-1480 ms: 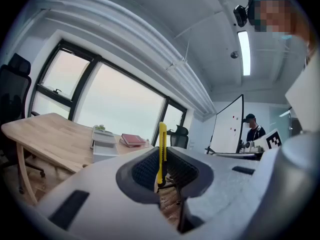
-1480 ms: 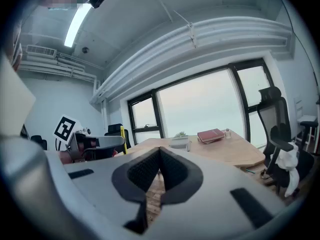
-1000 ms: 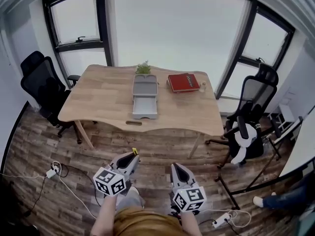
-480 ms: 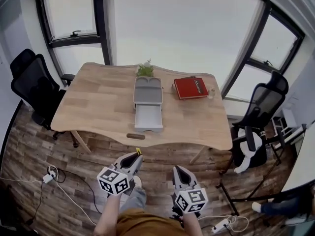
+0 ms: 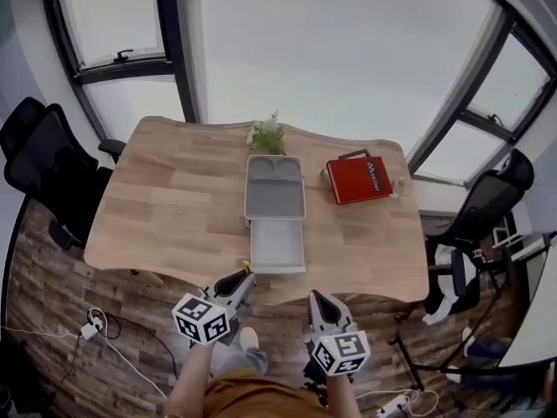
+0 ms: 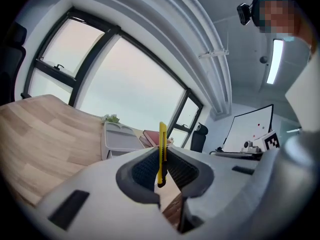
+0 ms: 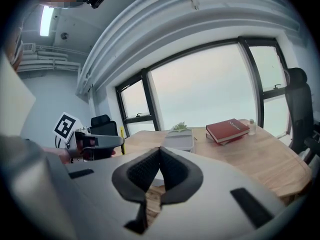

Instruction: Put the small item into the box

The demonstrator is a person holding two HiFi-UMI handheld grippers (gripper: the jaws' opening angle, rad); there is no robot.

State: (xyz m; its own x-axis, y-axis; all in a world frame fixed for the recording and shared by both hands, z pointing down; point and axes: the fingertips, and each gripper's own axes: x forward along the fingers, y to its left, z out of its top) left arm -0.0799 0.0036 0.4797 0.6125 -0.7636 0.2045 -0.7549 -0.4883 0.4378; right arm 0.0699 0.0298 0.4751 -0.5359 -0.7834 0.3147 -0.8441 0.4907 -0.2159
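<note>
My left gripper (image 5: 241,279) is shut on a thin yellow utility knife (image 6: 162,151) that stands upright between its jaws; its yellow tip (image 5: 246,265) shows in the head view. The grey box (image 5: 275,187) lies in the middle of the wooden table (image 5: 165,198), with its open drawer (image 5: 278,249) pulled out toward the near edge. The left gripper hangs just short of that edge, a little left of the drawer. My right gripper (image 5: 317,299) is shut and holds nothing, below the table edge to the right of the drawer.
A red book (image 5: 363,179) lies right of the box, with a small bottle (image 5: 402,181) beside it. A little plant (image 5: 266,132) stands behind the box. Black office chairs stand at the left (image 5: 39,172) and right (image 5: 479,225). Cables and a power strip (image 5: 87,329) lie on the floor.
The table and box have come closer in the head view and now lie just ahead of both grippers. The left gripper keeps its hold on the knife.
</note>
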